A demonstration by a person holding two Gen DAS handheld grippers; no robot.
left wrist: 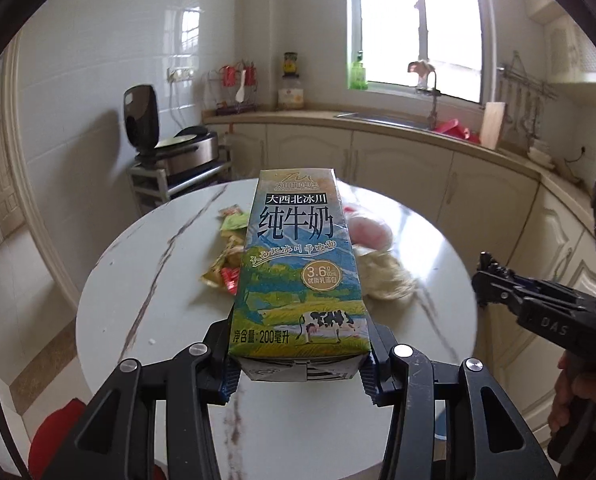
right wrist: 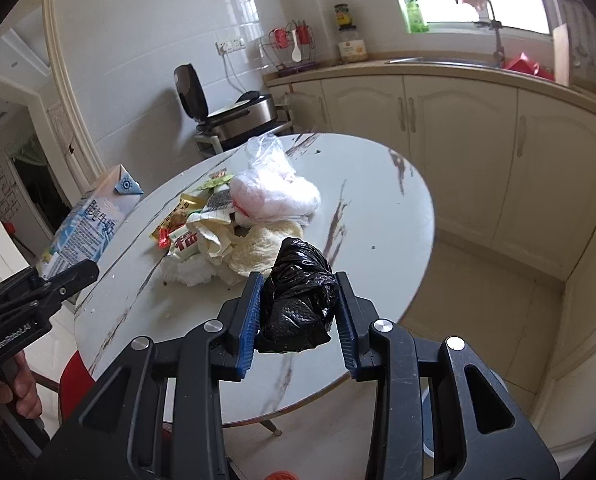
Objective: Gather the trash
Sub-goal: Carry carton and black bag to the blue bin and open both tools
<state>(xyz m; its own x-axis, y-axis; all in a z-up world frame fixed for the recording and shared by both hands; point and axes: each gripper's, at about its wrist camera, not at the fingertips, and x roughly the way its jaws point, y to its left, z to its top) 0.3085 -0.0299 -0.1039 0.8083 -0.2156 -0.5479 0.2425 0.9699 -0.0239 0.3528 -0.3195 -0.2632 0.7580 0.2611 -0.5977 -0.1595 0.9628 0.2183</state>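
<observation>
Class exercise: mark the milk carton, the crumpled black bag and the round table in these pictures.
milk carton (left wrist: 298, 264), left wrist view, middle of its printed front face.
black bag (right wrist: 299, 300), right wrist view, centre of the crumpled bundle.
round table (right wrist: 377, 208), right wrist view, bare marble top.

Left claw (left wrist: 298, 364), seen from its own wrist: both black fingers angle forward and downward, blue pads (left wrist: 230, 376) pressed against the lower end of a milk carton (left wrist: 298, 264), which stands tilted away between them. Right claw (right wrist: 298, 312), from its own wrist: fingers likewise pitched downward, blue pads (right wrist: 249, 320) closed on a crumpled black plastic bag (right wrist: 299, 300). Each claw appears at the edge of the other's view, its handle gripped by a bare hand (right wrist: 16, 392).
</observation>
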